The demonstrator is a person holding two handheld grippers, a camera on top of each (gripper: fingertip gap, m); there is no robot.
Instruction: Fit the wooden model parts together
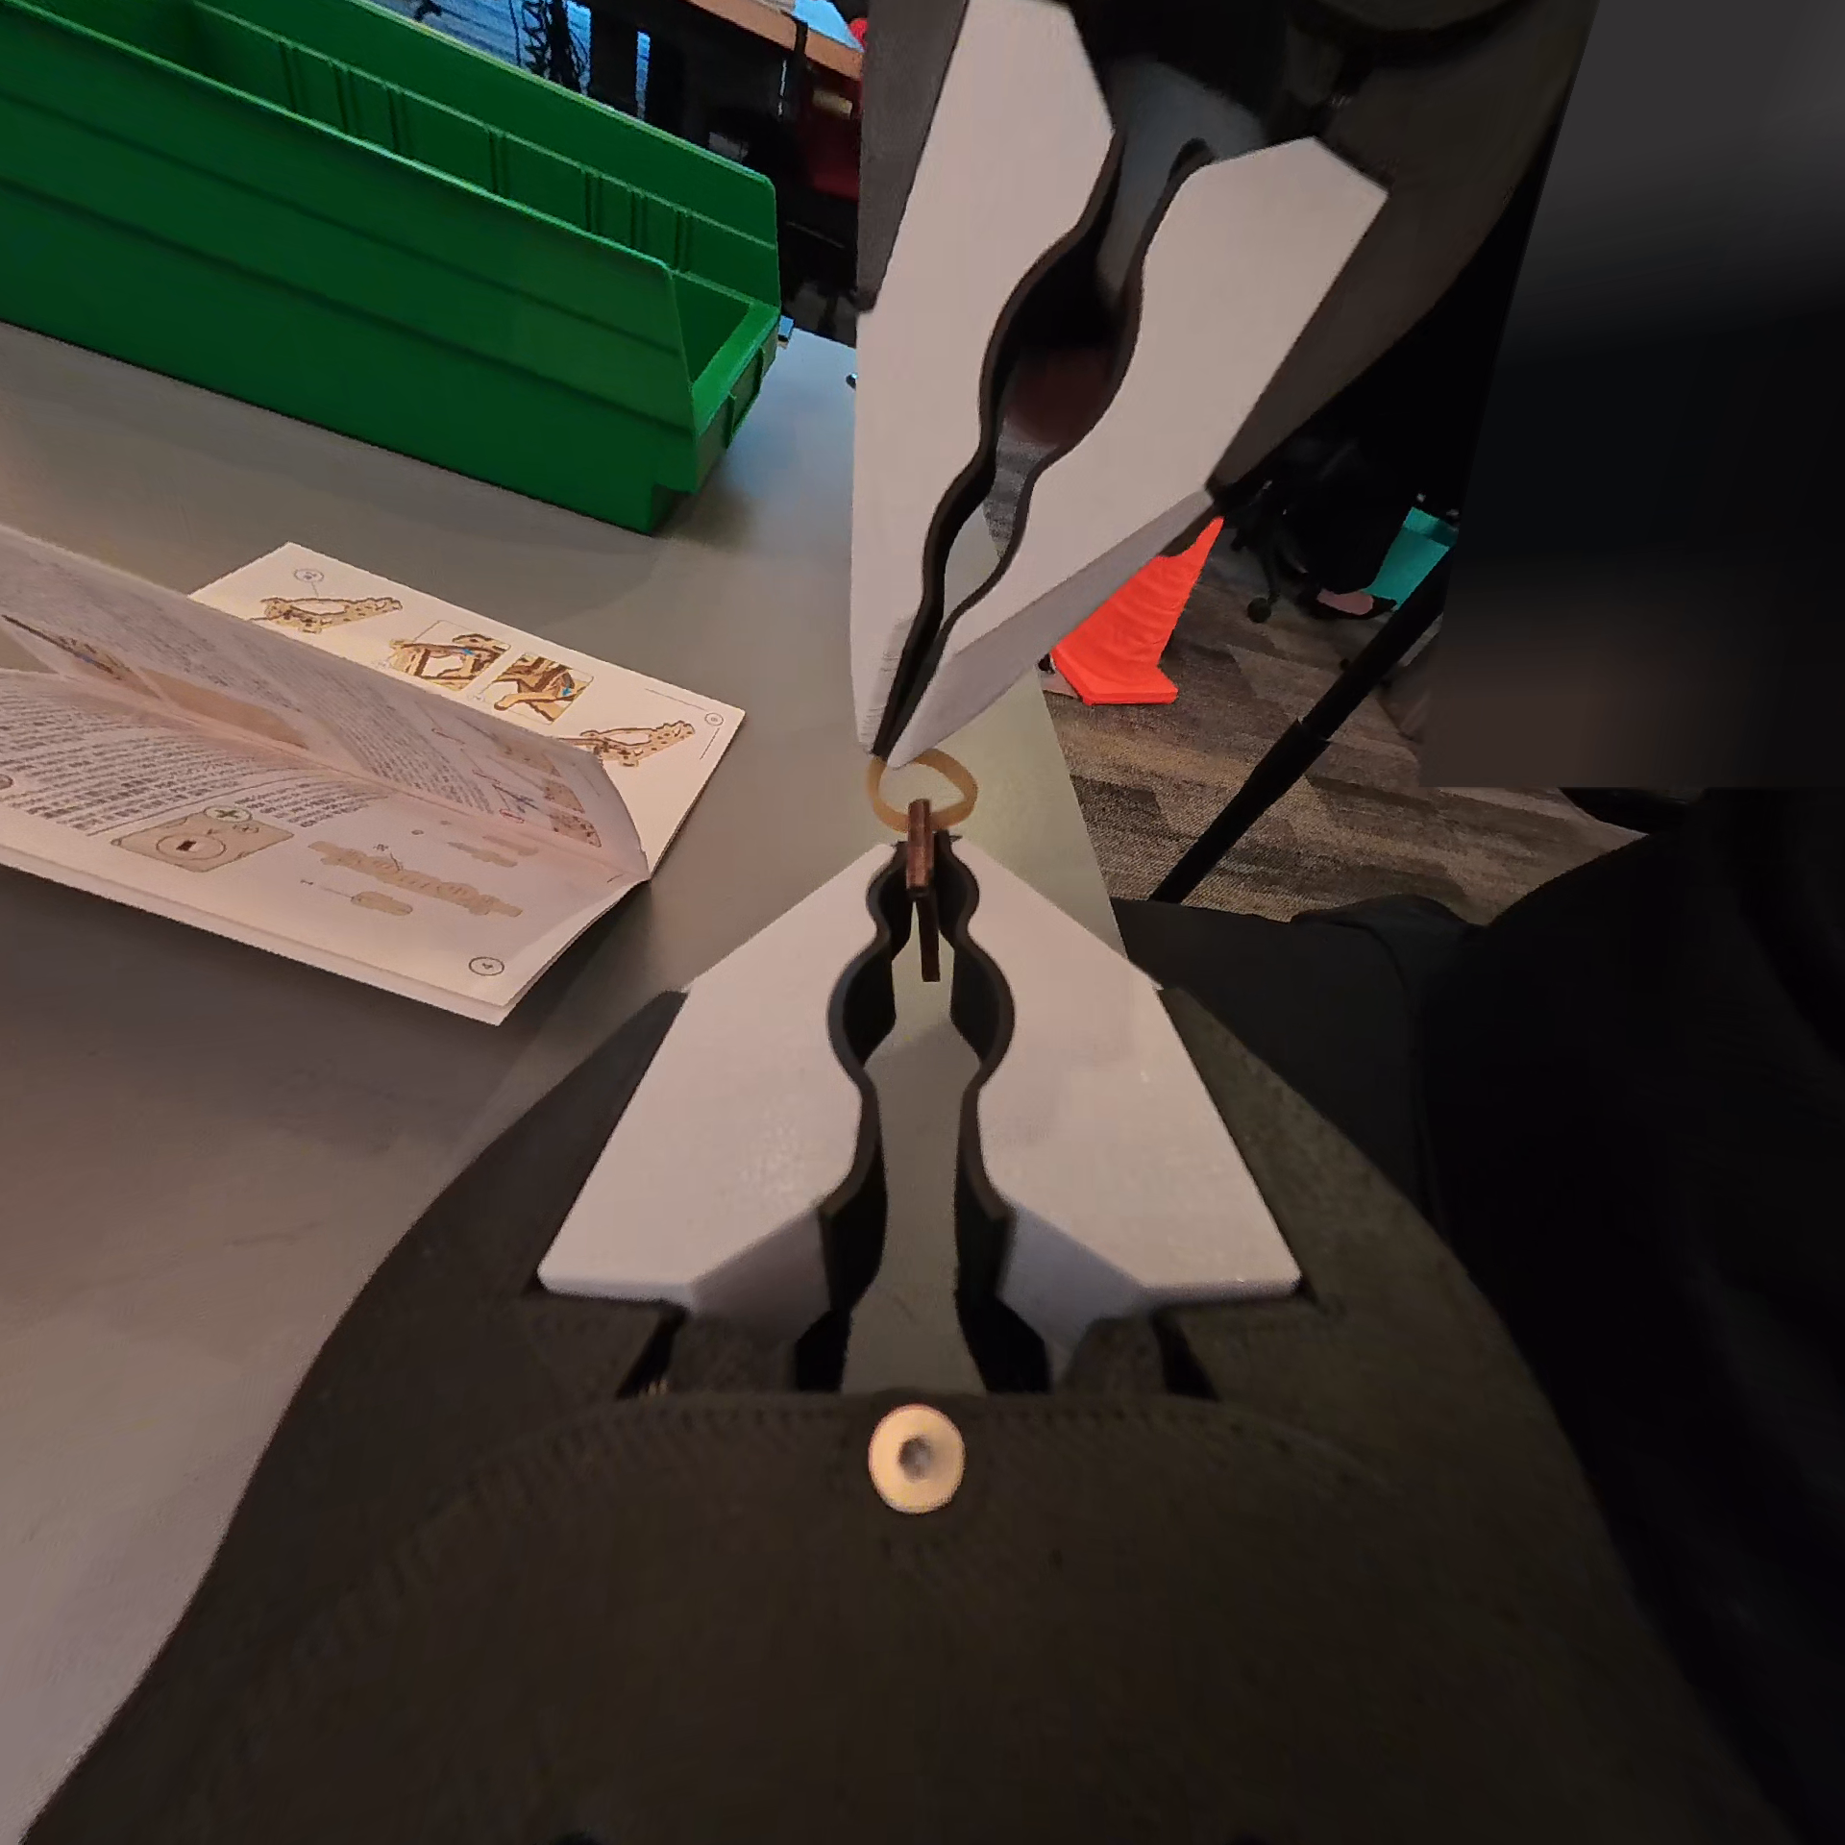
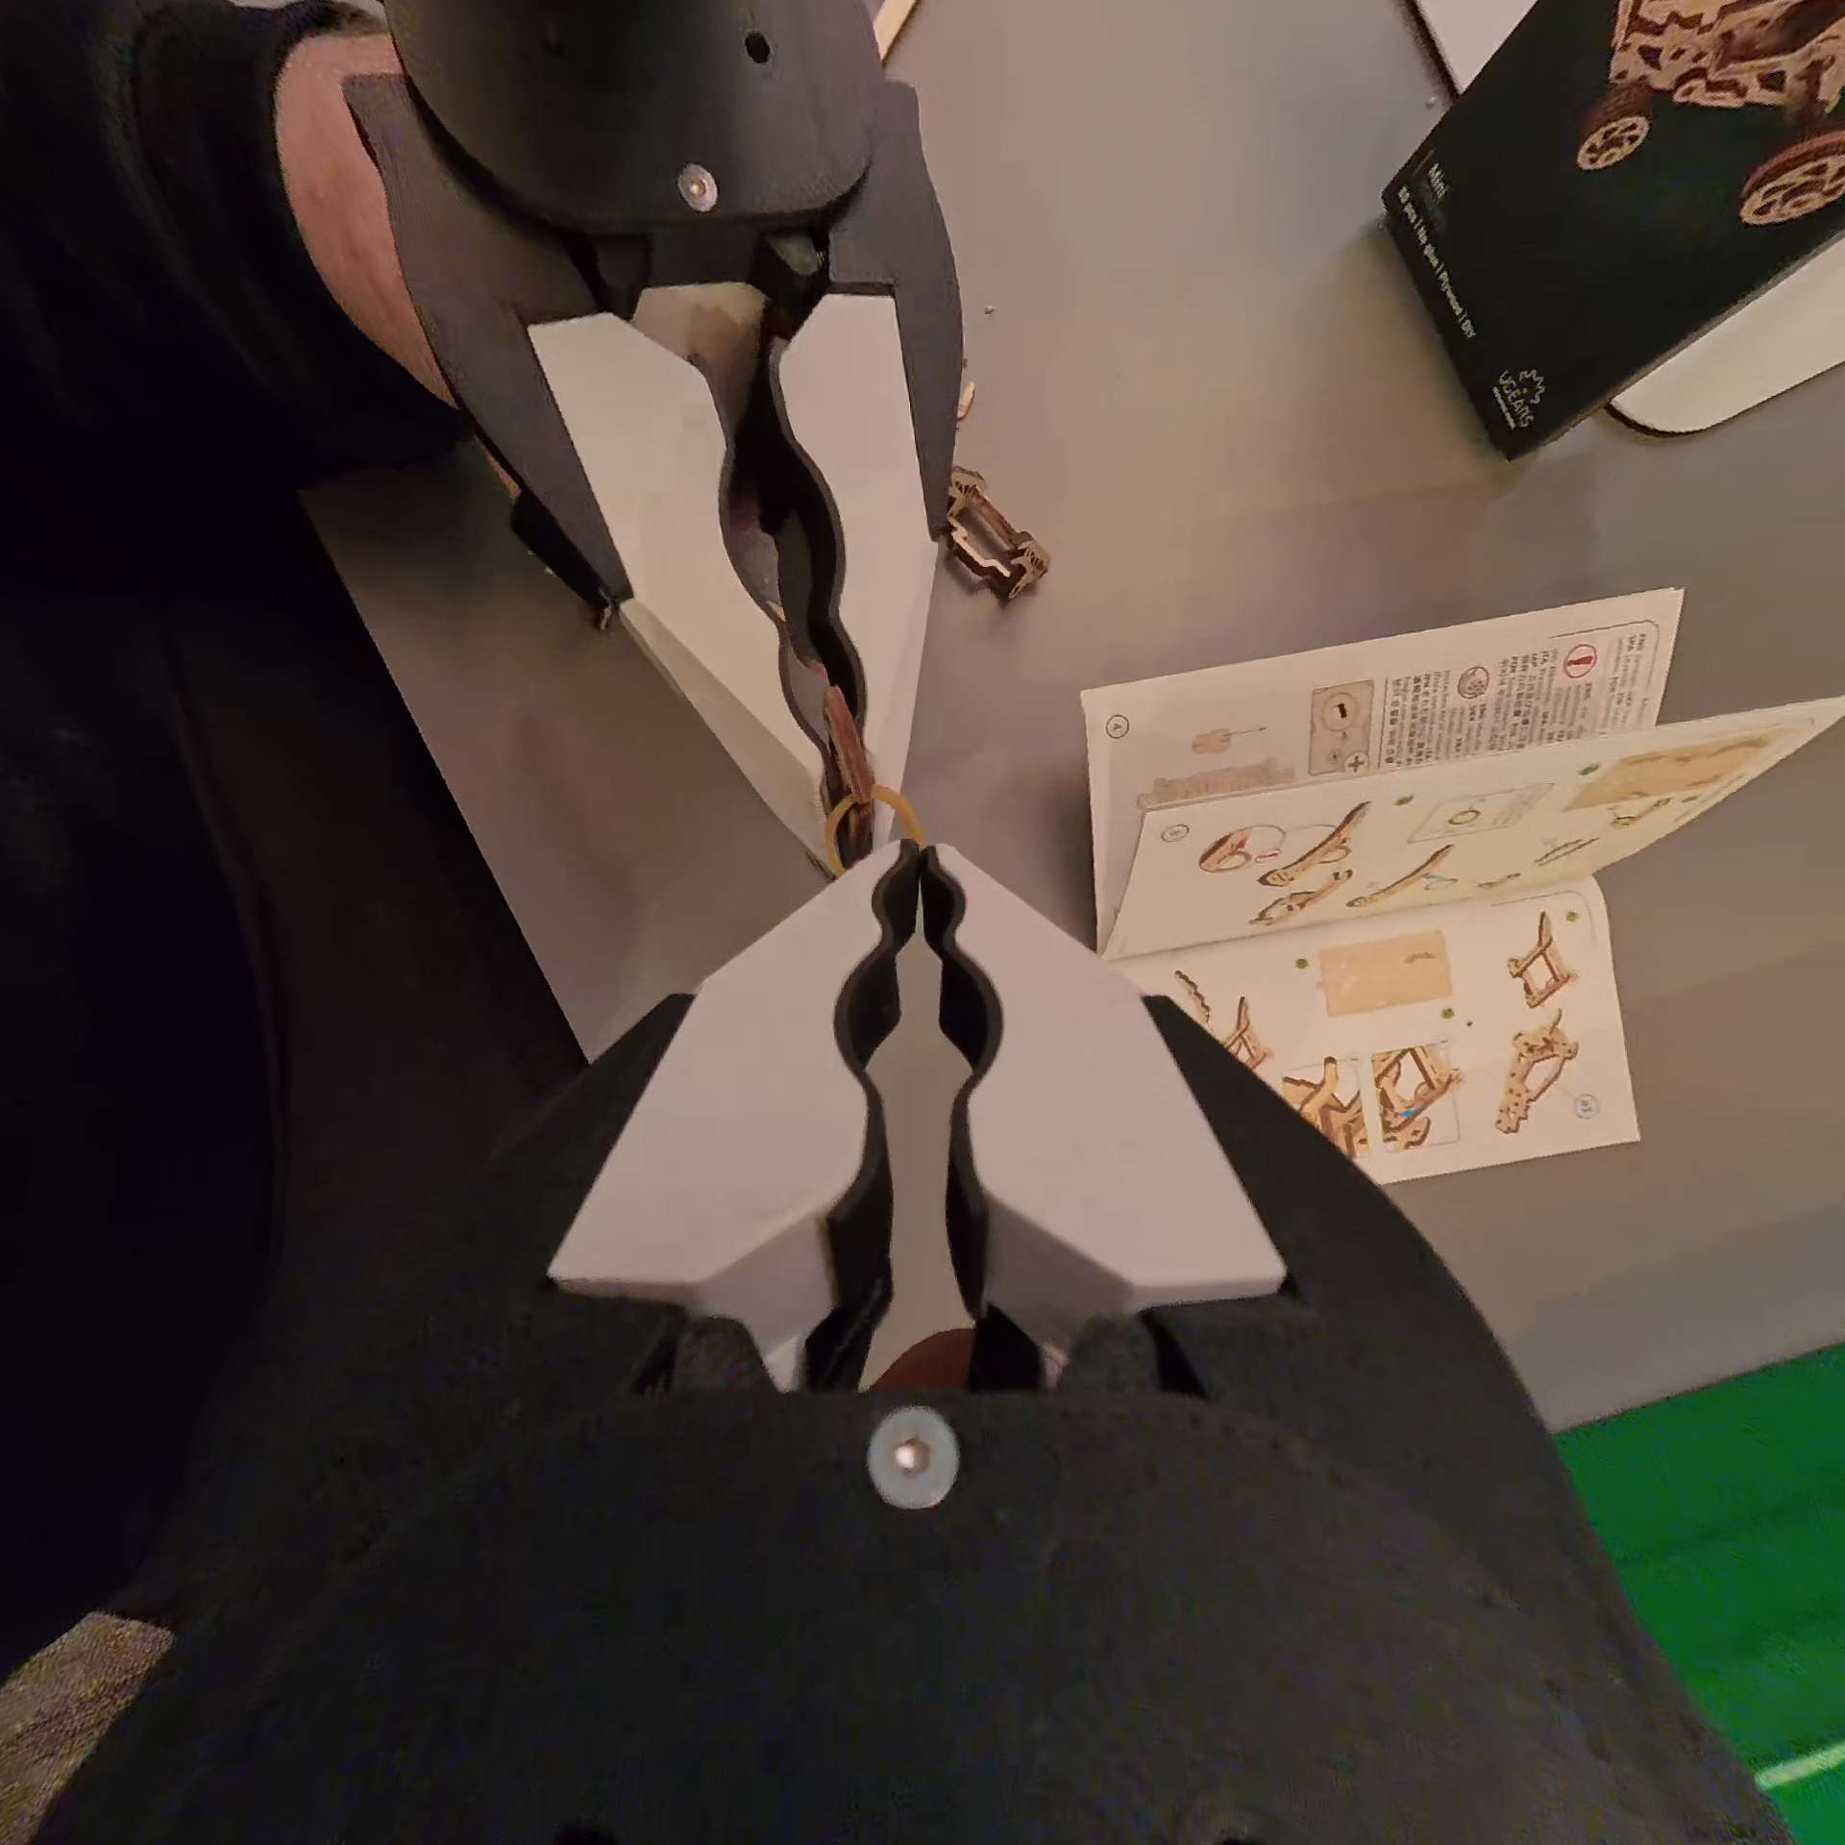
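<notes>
My left gripper (image 1: 923, 857) is shut on a thin dark wooden part (image 1: 921, 869), held edge-on, with its end poking out past the fingertips. A tan rubber band (image 1: 948, 759) is looped around that end. My right gripper (image 1: 887, 751) comes in from above and is shut on the far side of the band. In the right wrist view my right gripper (image 2: 919, 855) pinches the rubber band (image 2: 896, 802) at its tips. There the left gripper (image 2: 854, 799) faces it, holding the wooden part (image 2: 848, 746). Both grippers hover above the grey table (image 1: 300, 1148) near its edge.
An open instruction booklet (image 1: 349, 799) lies on the table; it also shows in the right wrist view (image 2: 1398, 899). A green bin (image 1: 399, 250) stands behind it. A small wooden assembly (image 2: 998, 544) and a dark kit box (image 2: 1597, 230) lie farther off. An orange cone (image 1: 1138, 639) stands on the floor.
</notes>
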